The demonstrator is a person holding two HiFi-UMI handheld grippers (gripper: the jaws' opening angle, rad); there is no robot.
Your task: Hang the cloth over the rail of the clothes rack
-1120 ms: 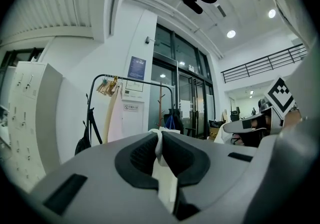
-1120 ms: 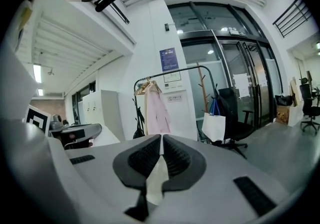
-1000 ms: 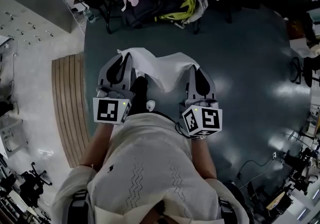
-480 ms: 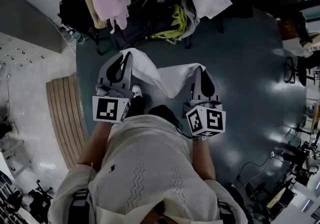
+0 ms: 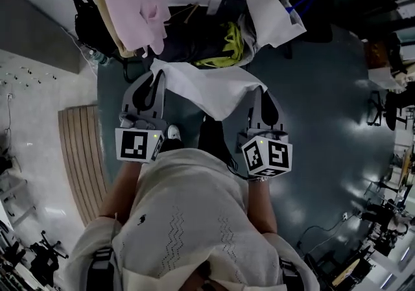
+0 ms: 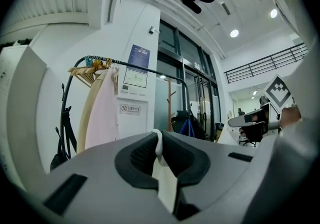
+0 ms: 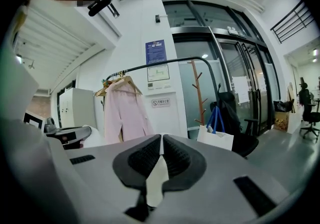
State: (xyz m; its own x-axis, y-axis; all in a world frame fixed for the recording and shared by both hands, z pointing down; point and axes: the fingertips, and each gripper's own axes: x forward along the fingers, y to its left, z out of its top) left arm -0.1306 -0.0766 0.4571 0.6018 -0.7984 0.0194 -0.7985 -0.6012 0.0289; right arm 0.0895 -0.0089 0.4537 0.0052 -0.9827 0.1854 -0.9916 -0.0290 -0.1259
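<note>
A white cloth [image 5: 209, 90] is stretched between my two grippers at chest height. My left gripper [image 5: 157, 76] is shut on its left corner; a strip of cloth [image 6: 165, 184] runs out between the dark pads. My right gripper [image 5: 260, 91] is shut on the right corner, with cloth [image 7: 155, 182] pinched between its pads. The clothes rack stands just ahead: its black rail [image 7: 170, 61] arches over a hanging pink garment [image 7: 125, 114]. In the left gripper view the rail [image 6: 141, 65] and pink garment [image 6: 103, 114] lie ahead to the left. Both grippers are below the rail.
Under the rack lie black bags [image 5: 192, 32] and a yellow-green item [image 5: 227, 46]. A white bag with blue handles [image 7: 216, 136] stands right of the rack, by a wooden coat stand [image 7: 197, 97]. A wooden platform [image 5: 80, 161] lies on the floor at left. An office chair [image 7: 313, 118] is far right.
The person has walked toward the rack, so the hanging clothes and bags are much nearer. Both grippers have carried the cloth forward, and it now hangs flatter between them.
</note>
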